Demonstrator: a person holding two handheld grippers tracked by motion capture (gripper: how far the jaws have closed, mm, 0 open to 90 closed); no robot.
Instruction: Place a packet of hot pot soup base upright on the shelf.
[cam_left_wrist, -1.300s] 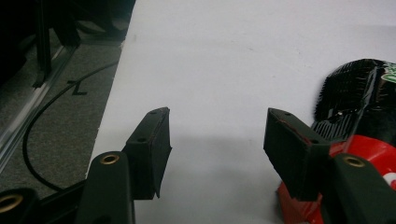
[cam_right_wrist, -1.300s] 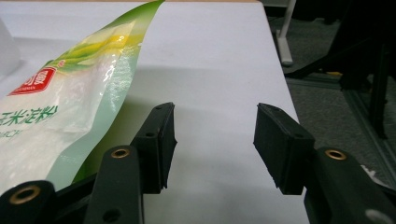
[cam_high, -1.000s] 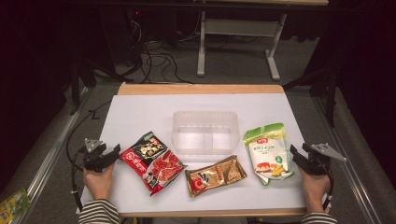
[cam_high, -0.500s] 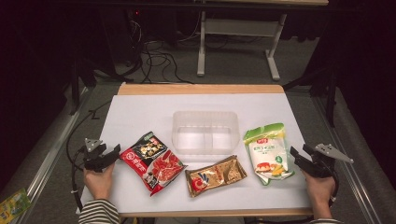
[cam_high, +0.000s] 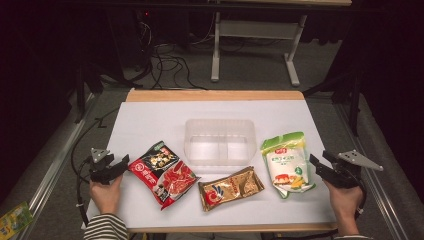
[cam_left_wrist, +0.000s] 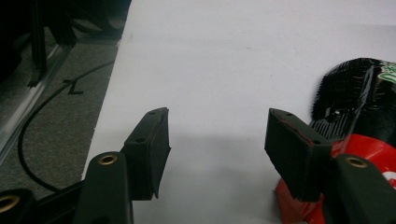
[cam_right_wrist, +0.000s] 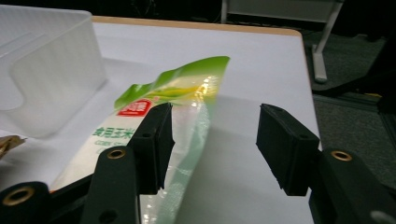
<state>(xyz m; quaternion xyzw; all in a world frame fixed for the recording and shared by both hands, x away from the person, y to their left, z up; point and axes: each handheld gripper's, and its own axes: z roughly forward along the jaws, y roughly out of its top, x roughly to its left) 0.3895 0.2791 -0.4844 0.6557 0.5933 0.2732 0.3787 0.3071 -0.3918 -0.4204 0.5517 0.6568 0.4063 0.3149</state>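
Red packet (cam_left_wrist: 355, 154) behind left claw (cam_left_wrist: 217, 140)

Desk (cam_high: 150, 120): white top, with a bare wooden strip (cam_high: 215, 95) along the far edge.

Centre of desk: clear plastic container (cam_high: 219, 121), rectangular, empty and upright, with a low divider inside making two compartments. The right gripper view shows its frosted wall (cam_right_wrist: 46, 70).

Middle of the near edge: gold-brown snack packet (cam_high: 231, 188), lying flat and skewed, just in front of the container's near wall. Cannot tell whether they touch.

Floor beyond the far edge: tangle of black cables (cam_high: 165, 60) and a pale metal table frame (cam_high: 252, 30).

Floor off the near left corner: small green-yellow packet (cam_high: 14, 220), beside a metal rail (cam_high: 55, 165).
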